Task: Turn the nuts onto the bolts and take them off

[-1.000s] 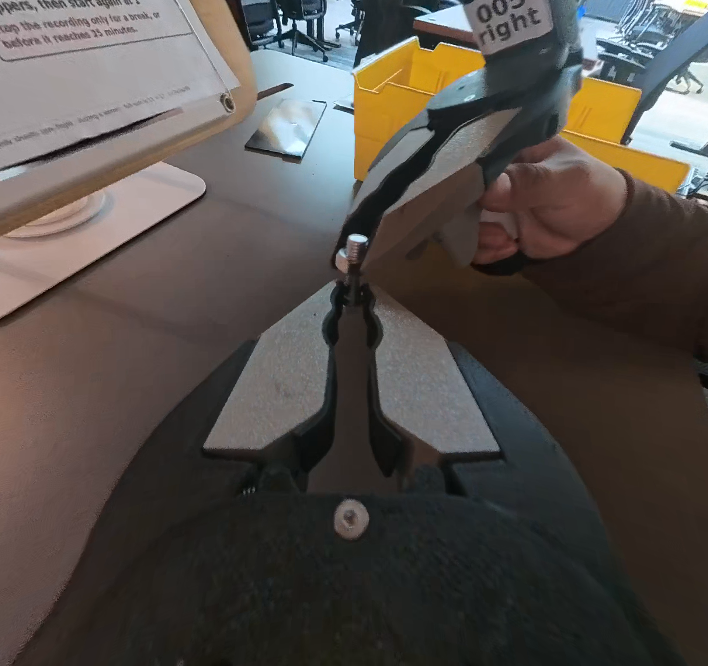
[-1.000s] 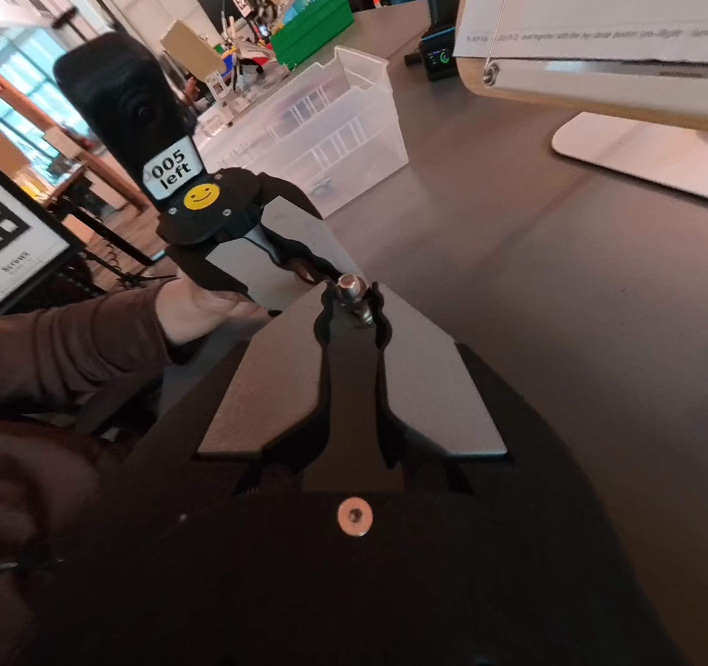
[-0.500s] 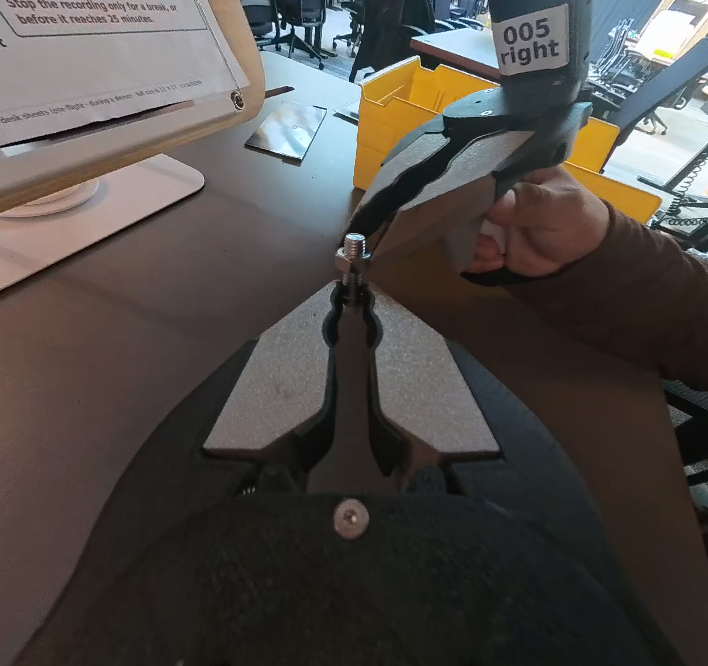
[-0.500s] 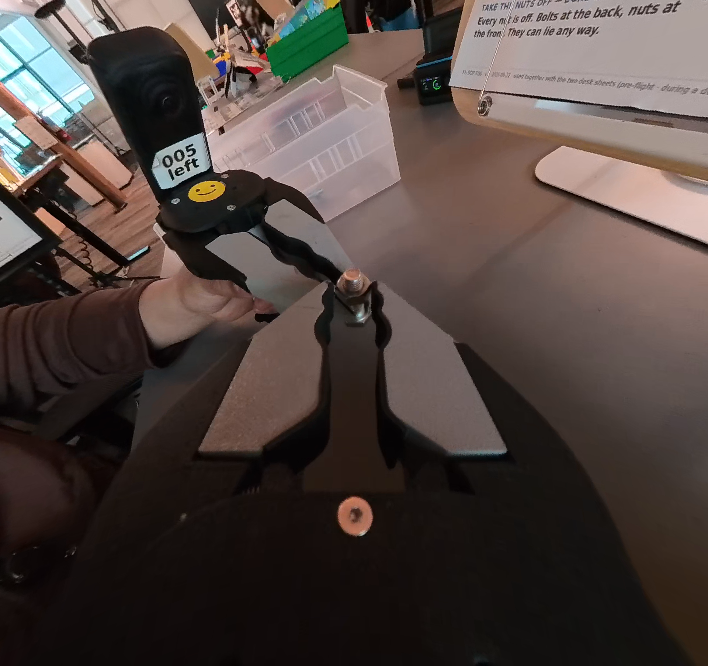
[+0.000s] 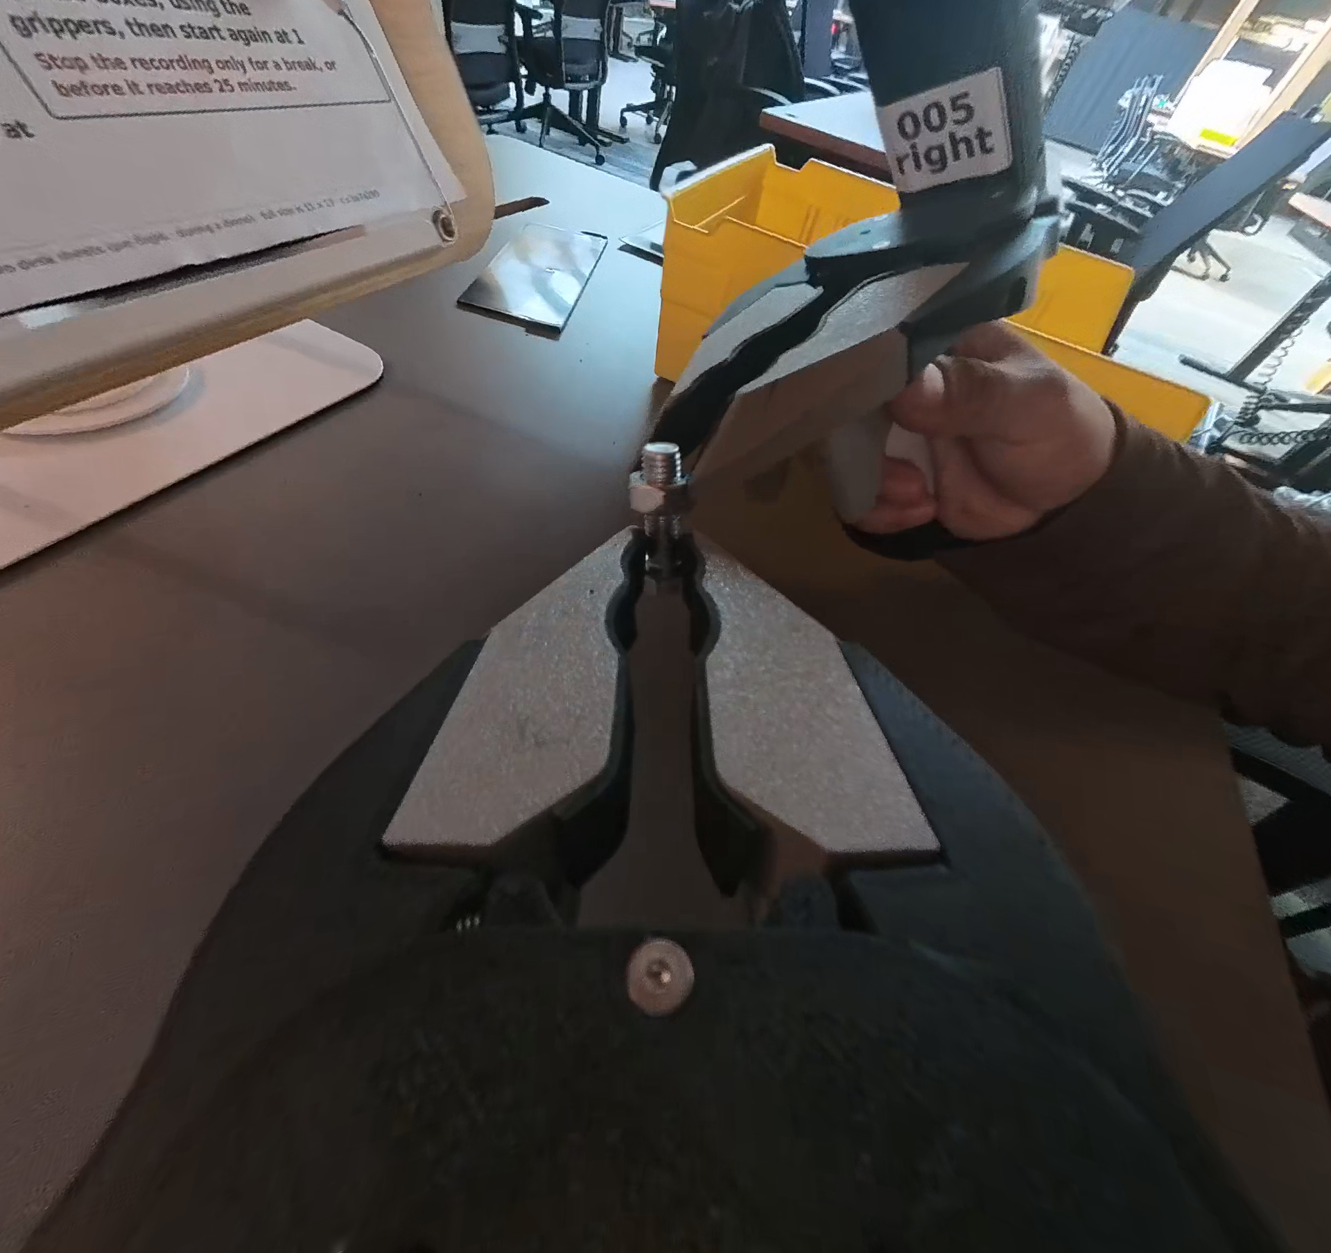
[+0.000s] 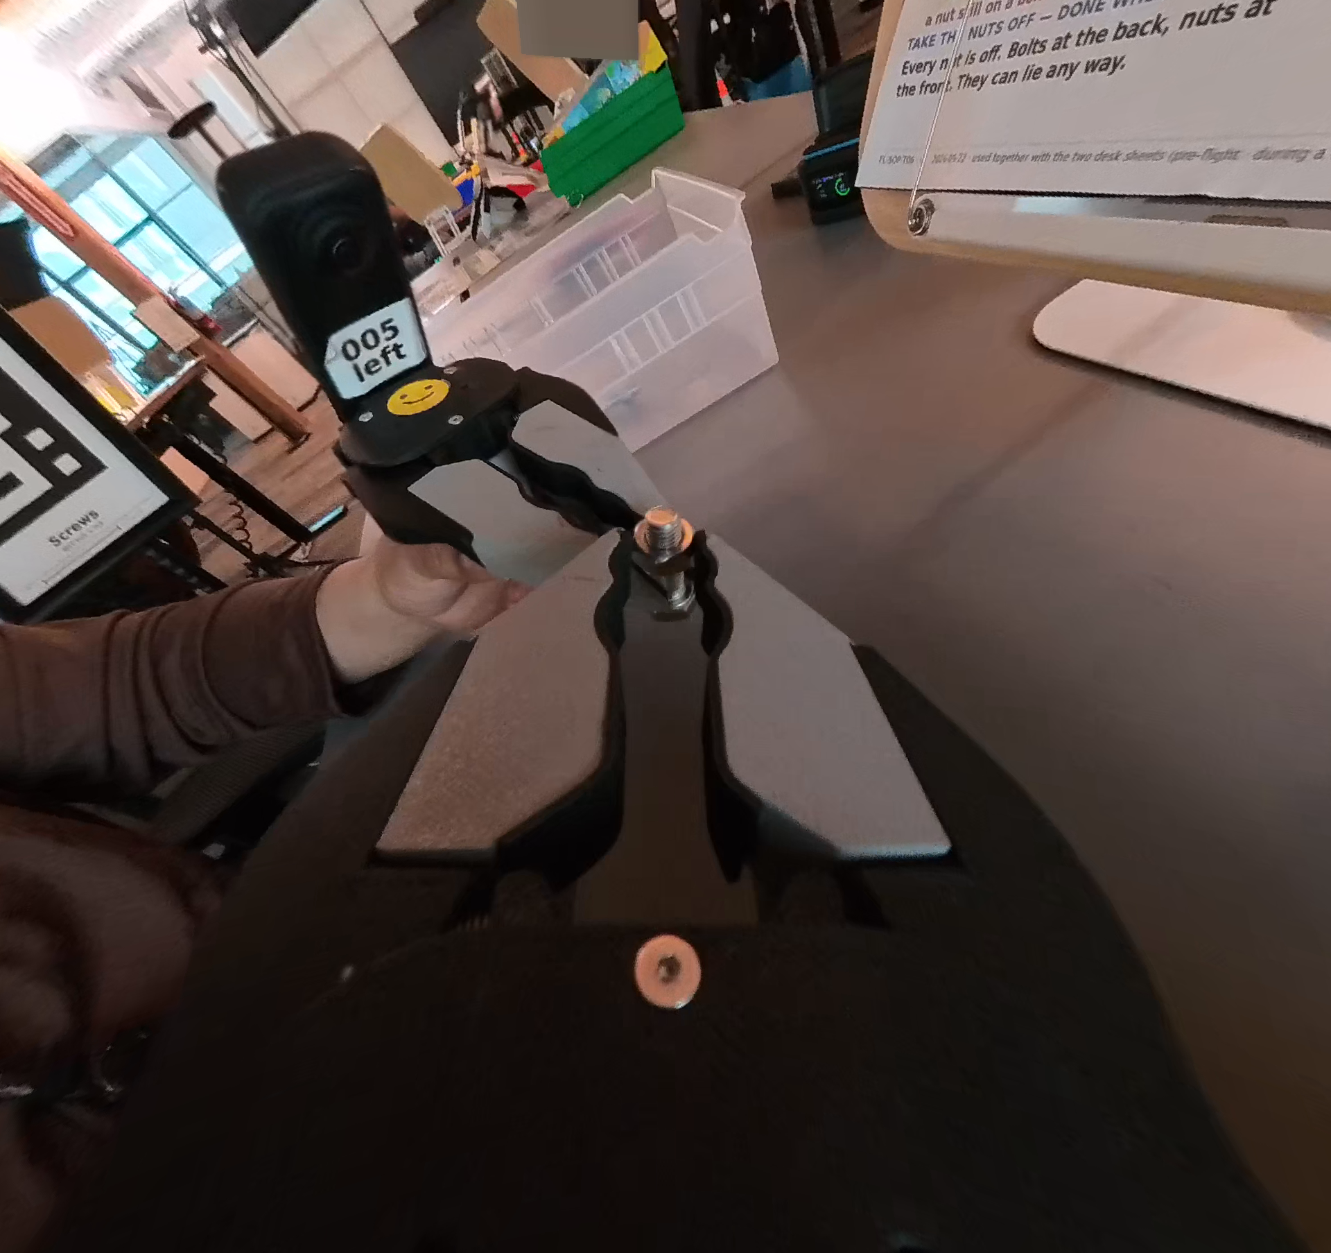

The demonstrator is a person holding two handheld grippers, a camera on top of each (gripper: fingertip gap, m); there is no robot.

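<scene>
Left gripper (image 5: 661, 559) is clamped on the lower shank of the bolt (image 5: 657, 498), holding it upright above the surface (image 5: 360, 498), threaded end up. Nut (image 5: 657, 499) sits partway down the thread, a few turns below the tip.

Right gripper (image 6: 666, 563) comes in from the right and is closed on the nut, fingertips (image 6: 709, 570) pinching its flats; bolt end pokes out just above them. In the left wrist view its tips touch the nut's right side.

Yellow bin (image 5: 727, 260) stands on the far right of the surface, clear plastic bin (image 6: 648, 325) on the far left. Monitor stand (image 5: 238, 383) with a printed sheet clipped above it at far centre.
</scene>
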